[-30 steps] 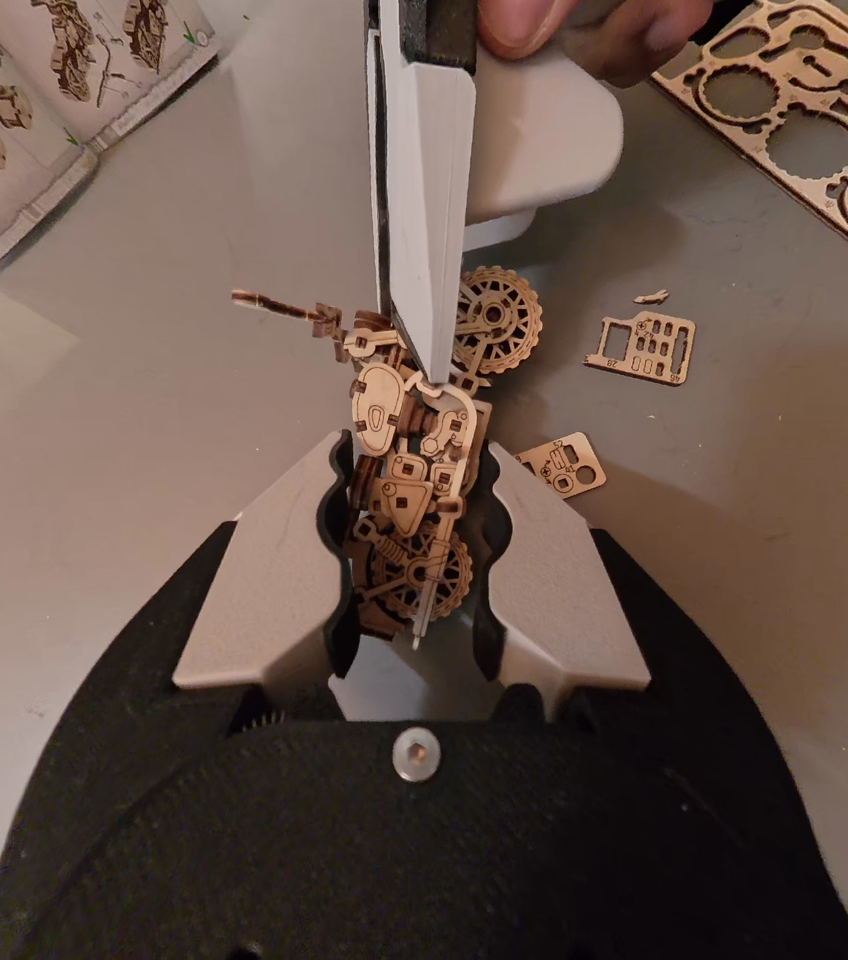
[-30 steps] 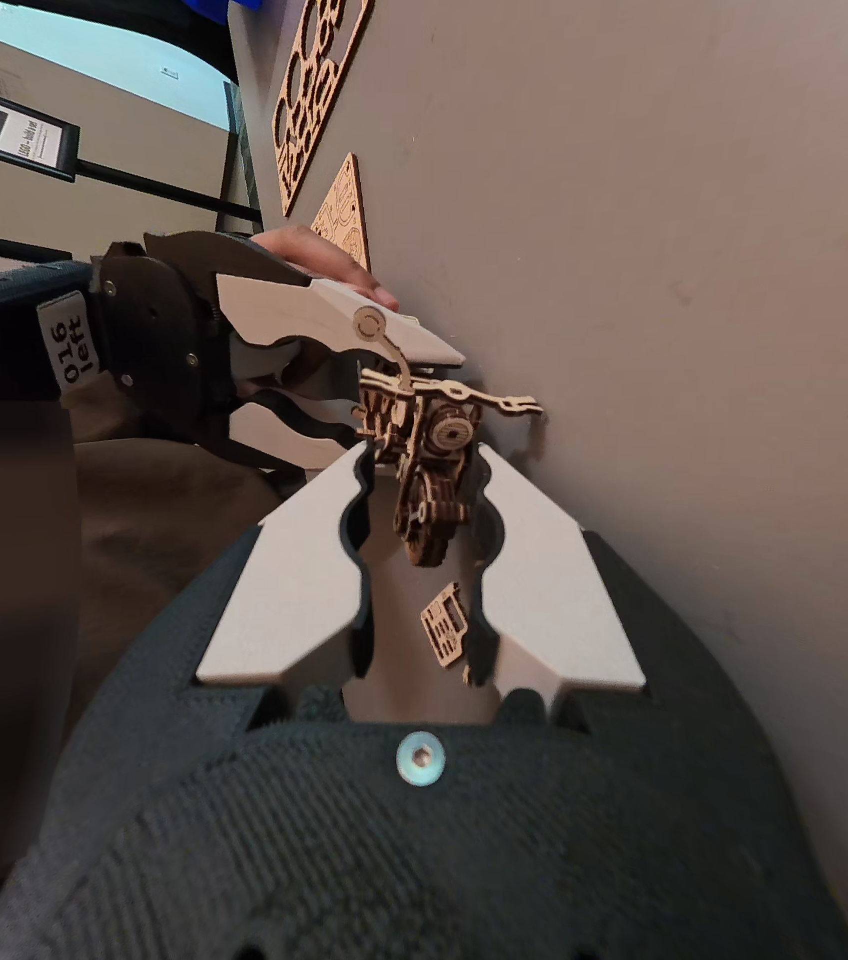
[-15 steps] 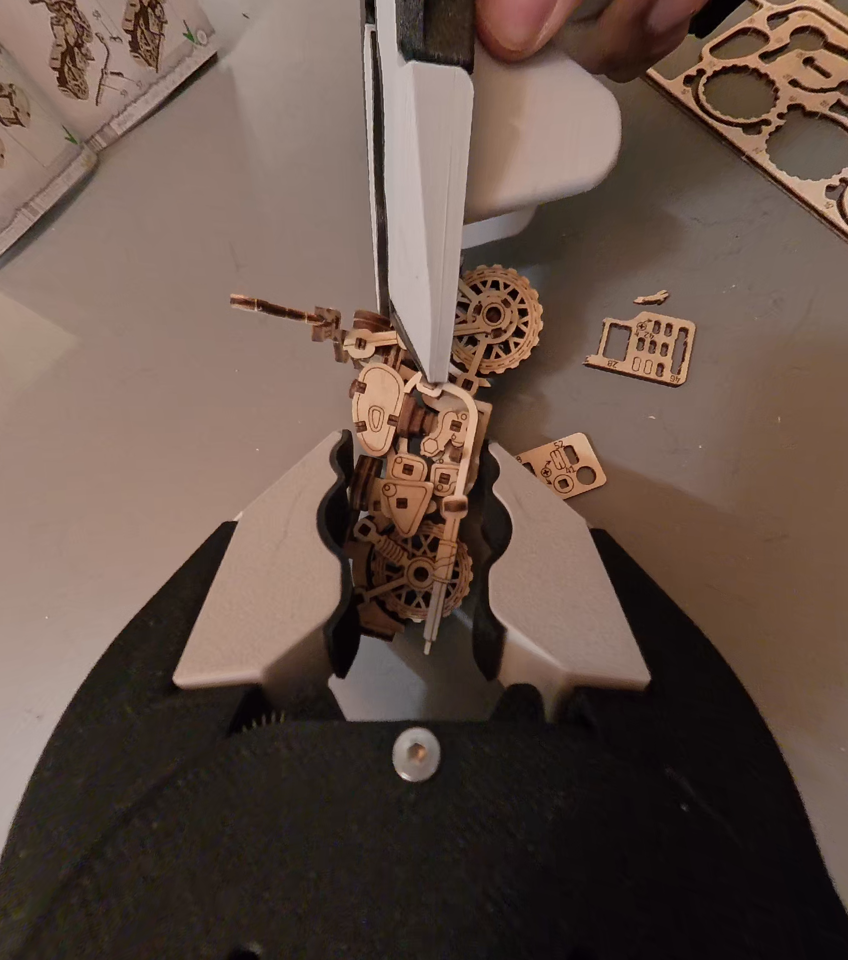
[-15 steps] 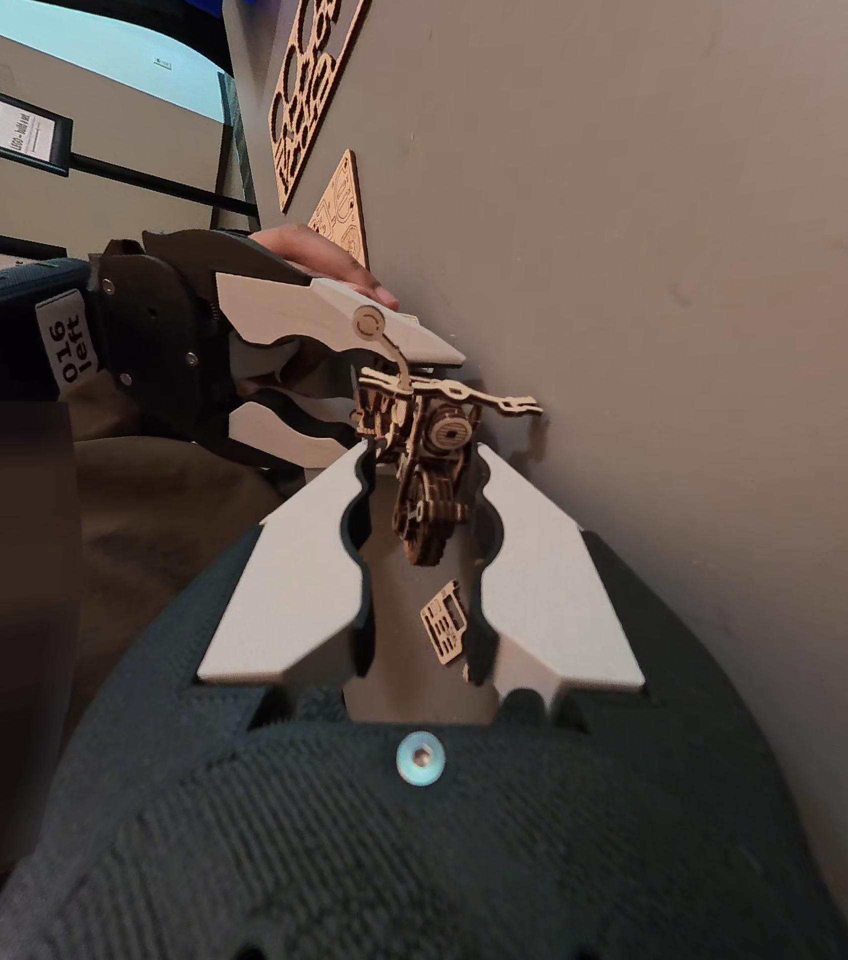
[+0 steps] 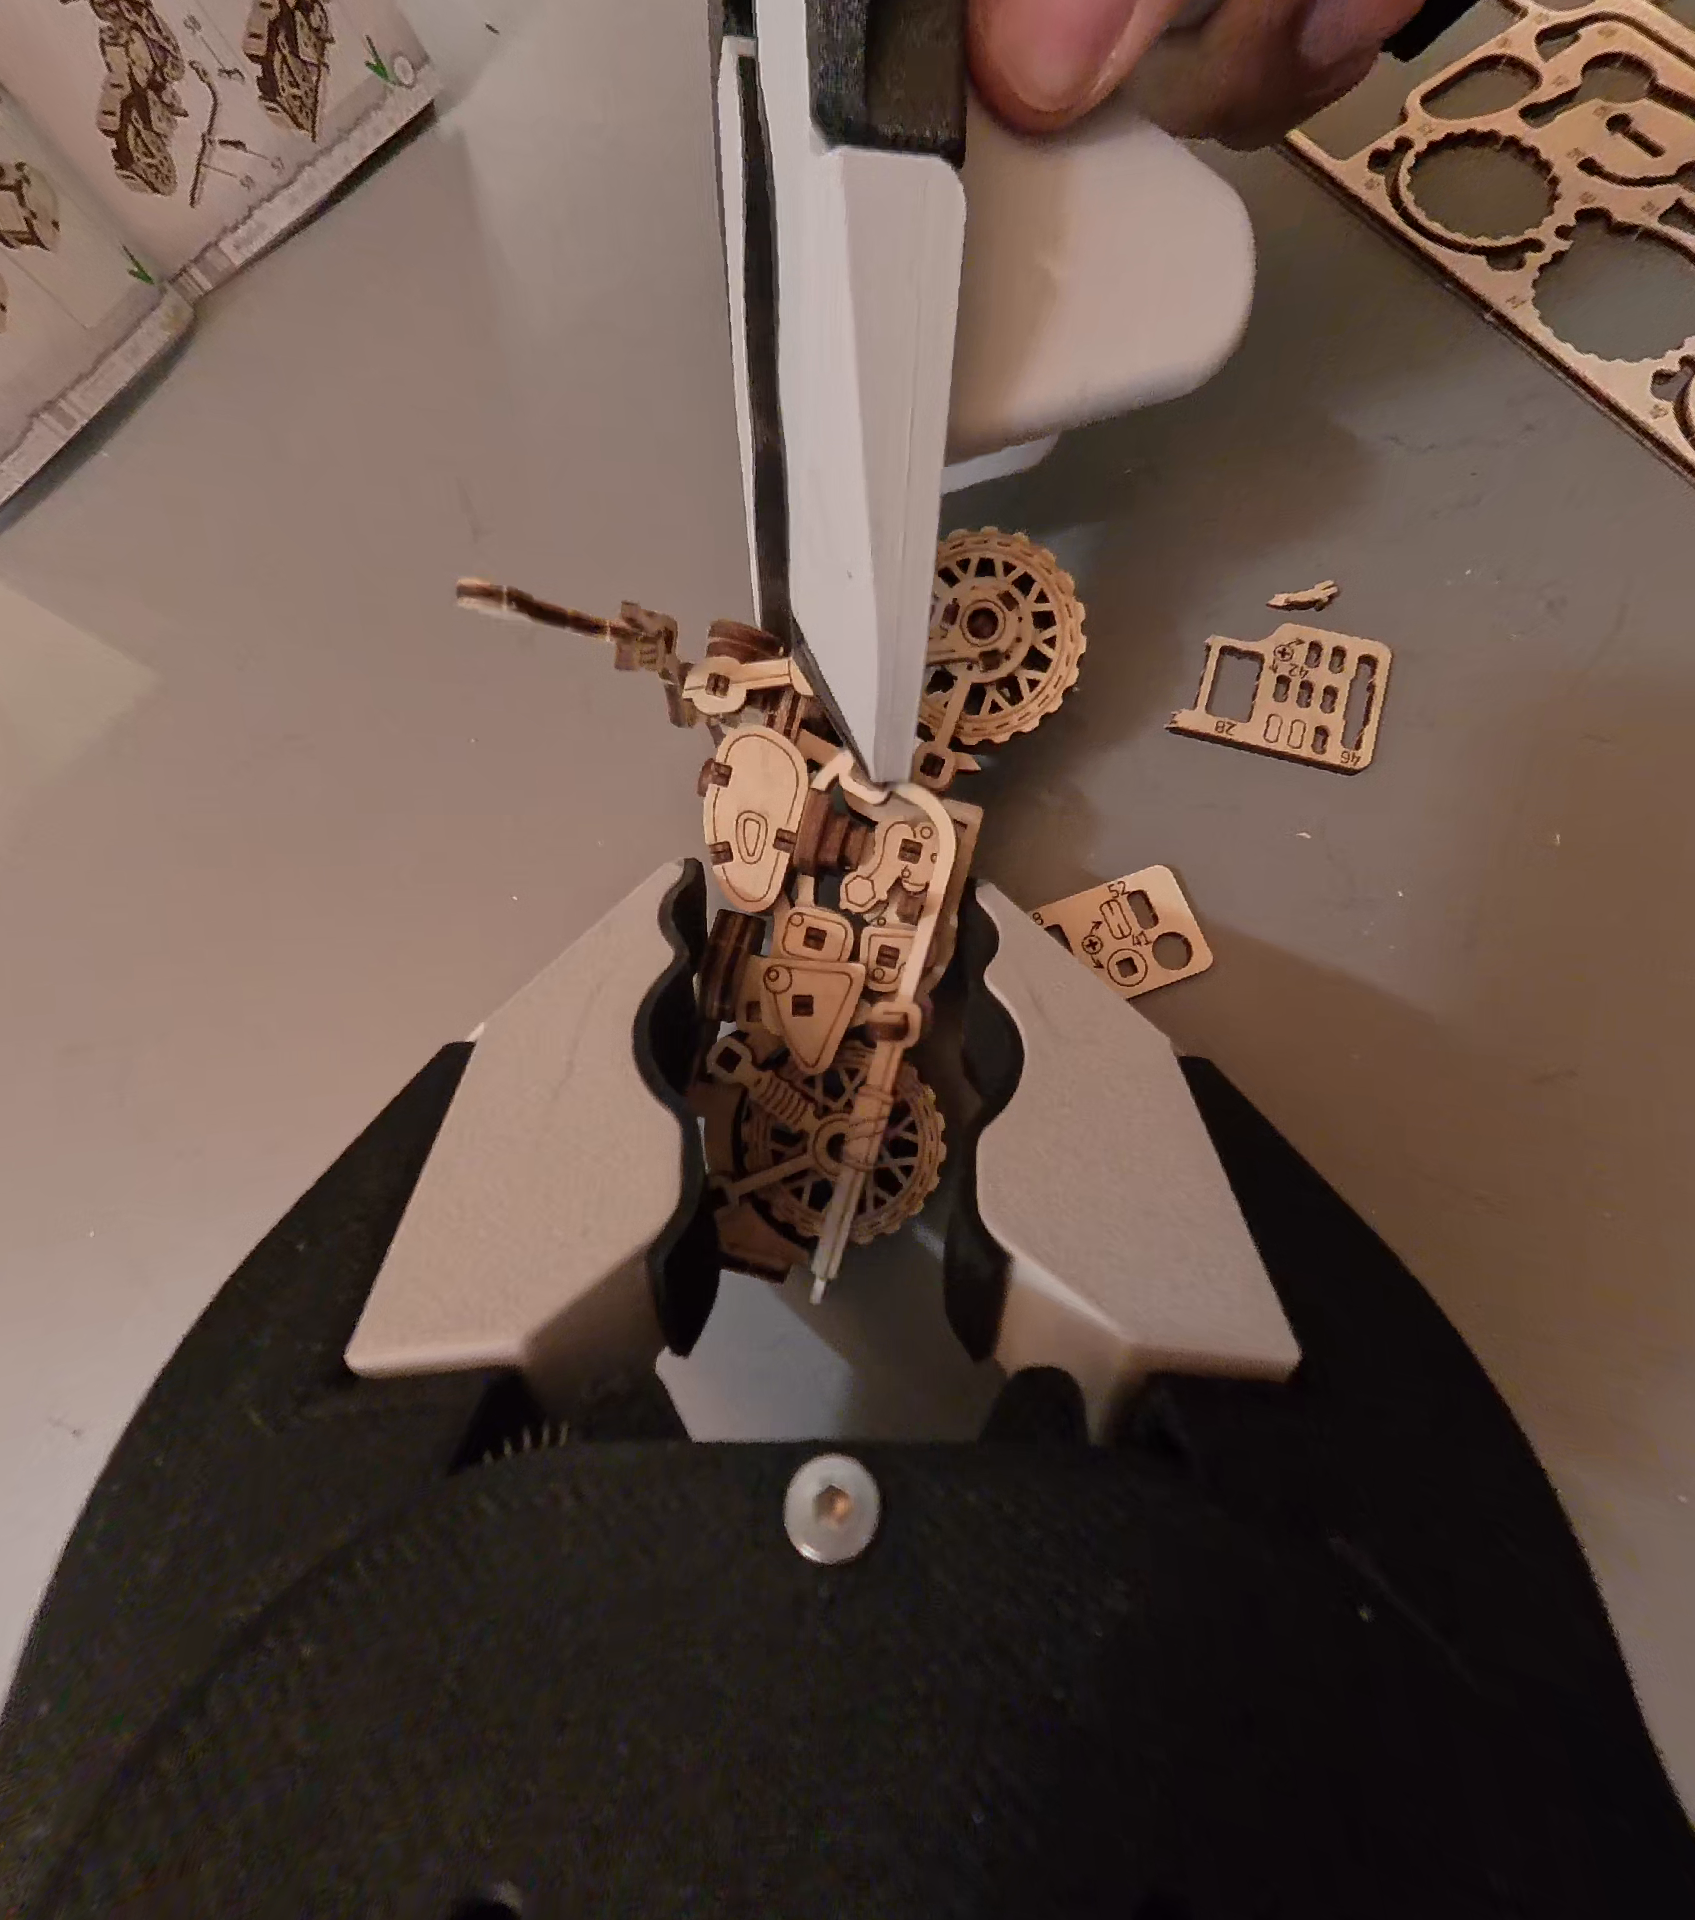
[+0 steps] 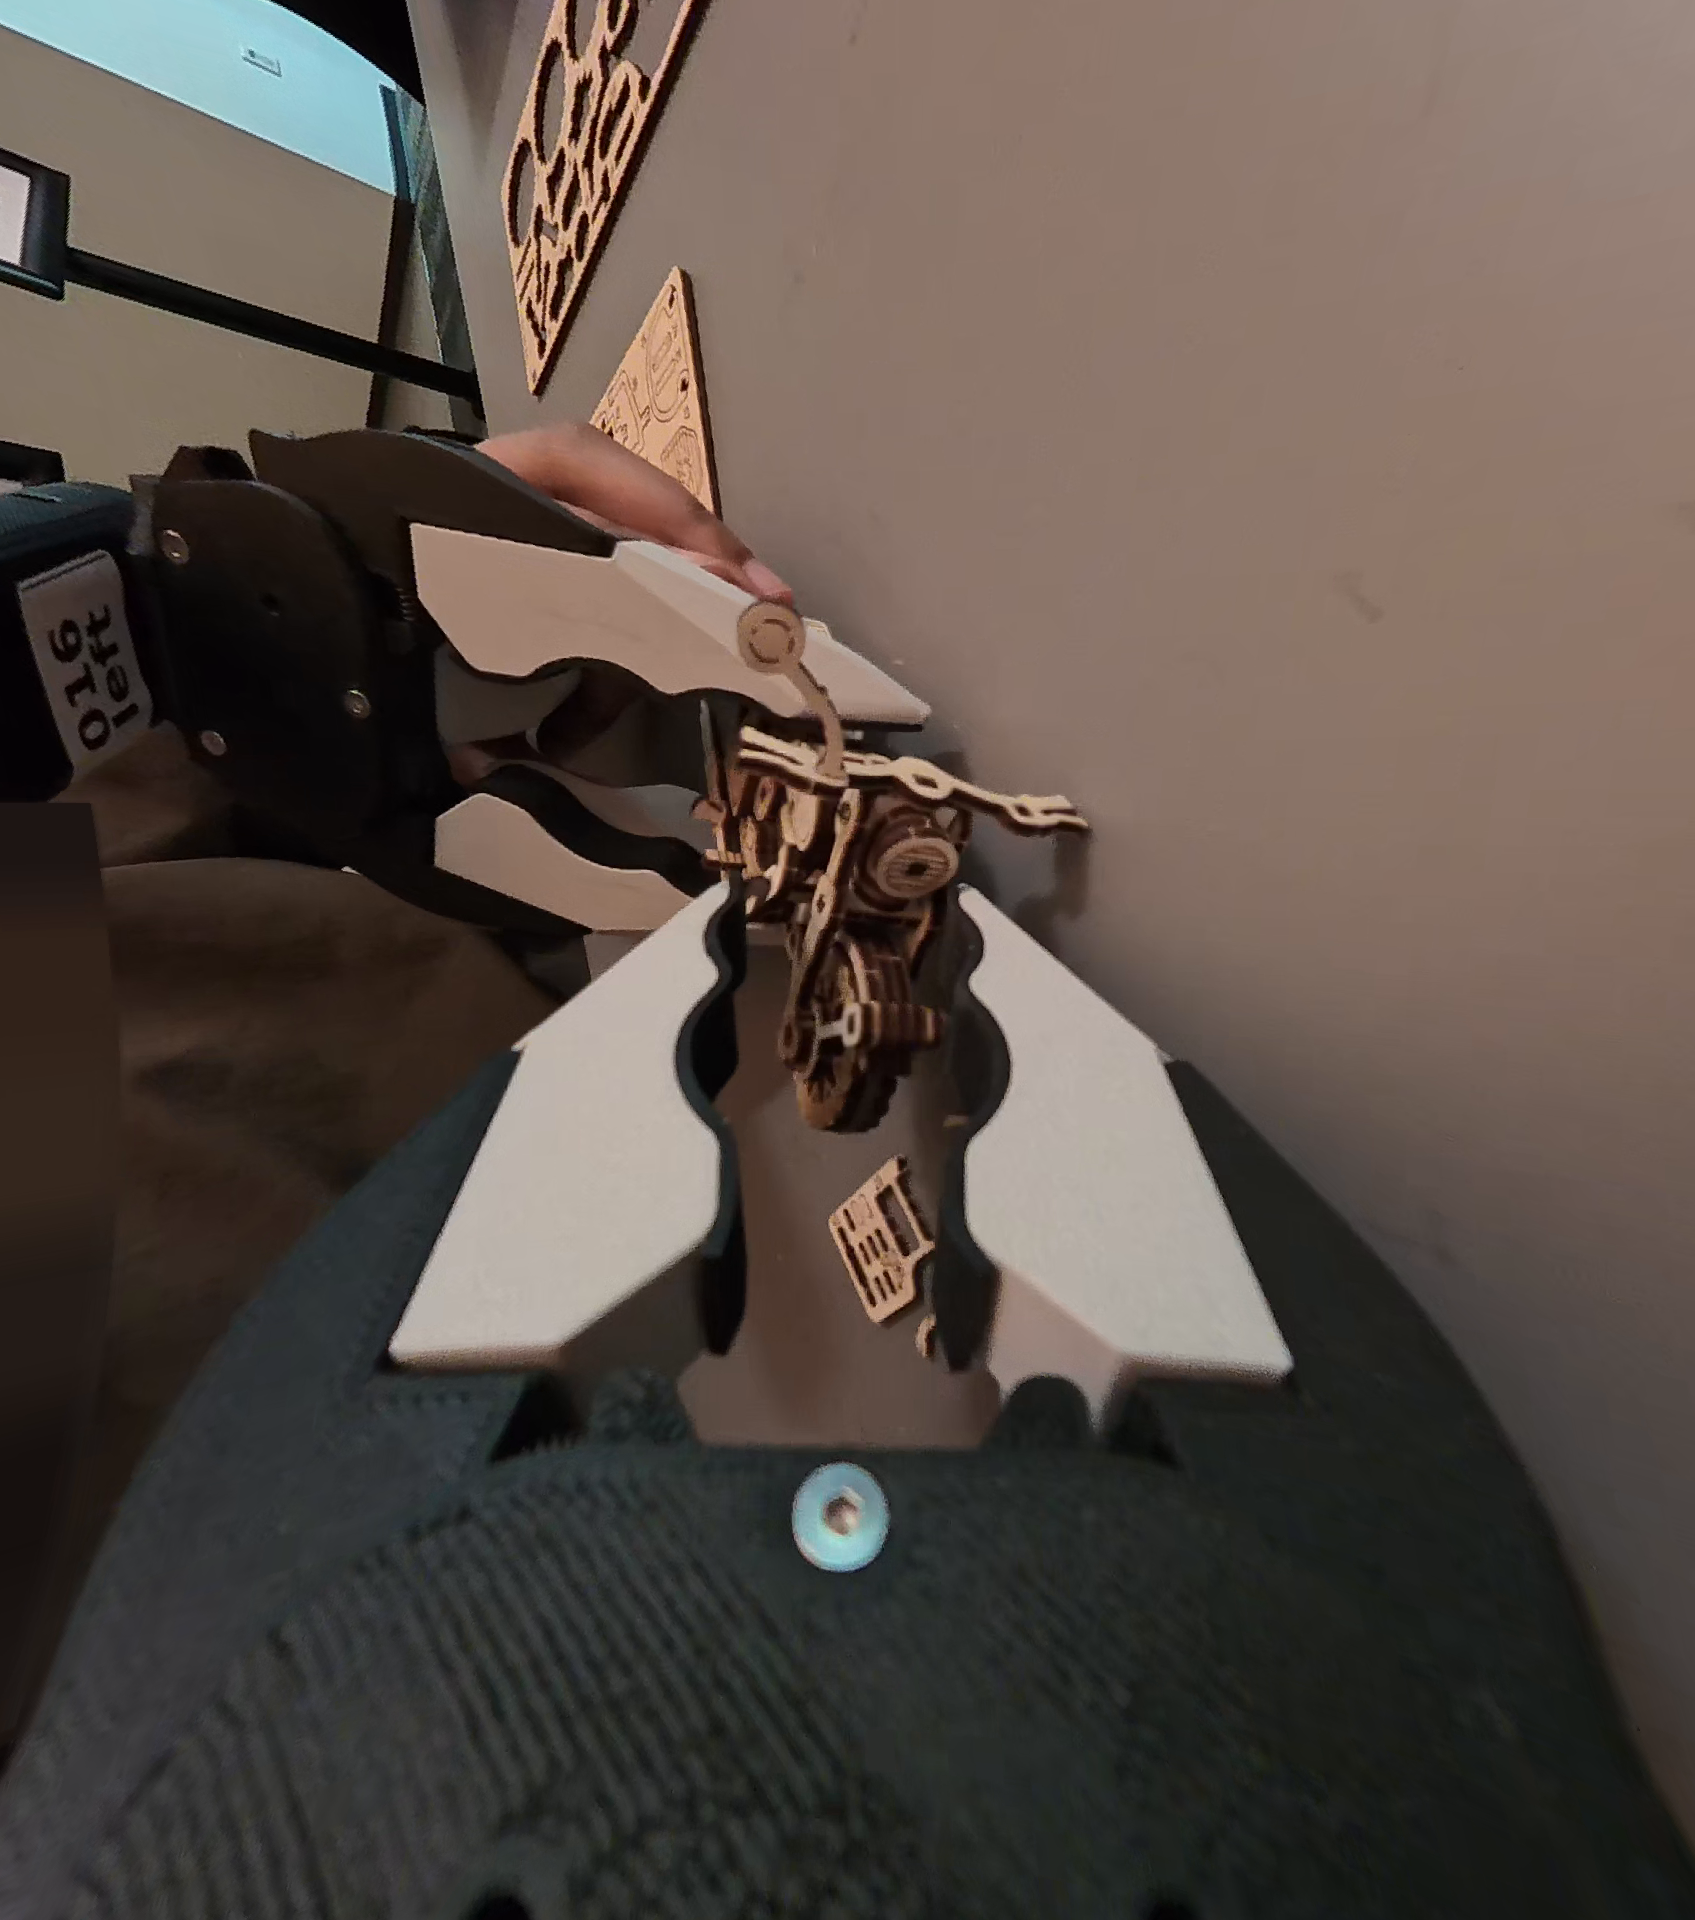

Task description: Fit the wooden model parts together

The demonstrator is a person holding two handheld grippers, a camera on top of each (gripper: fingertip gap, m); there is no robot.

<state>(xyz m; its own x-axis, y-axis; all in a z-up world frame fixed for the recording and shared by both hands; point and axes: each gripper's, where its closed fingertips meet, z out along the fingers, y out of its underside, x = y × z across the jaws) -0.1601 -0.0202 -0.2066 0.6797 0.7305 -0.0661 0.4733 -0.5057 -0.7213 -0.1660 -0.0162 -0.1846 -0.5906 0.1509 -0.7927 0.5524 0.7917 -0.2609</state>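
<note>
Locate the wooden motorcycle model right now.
The motorcycle model sits centre of the left wrist view, above the table, its rear between the left gripper's fingers.

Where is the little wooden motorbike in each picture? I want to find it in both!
Left wrist view: the wooden motorbike is in the middle, seen from its side, its rear wheel between the left gripper fingers.
Right wrist view: the motorbike is in the middle, seen front-on, its front wheel between the right gripper fingers.
Shared landmark: the small slotted offcut on the grey table.
</note>
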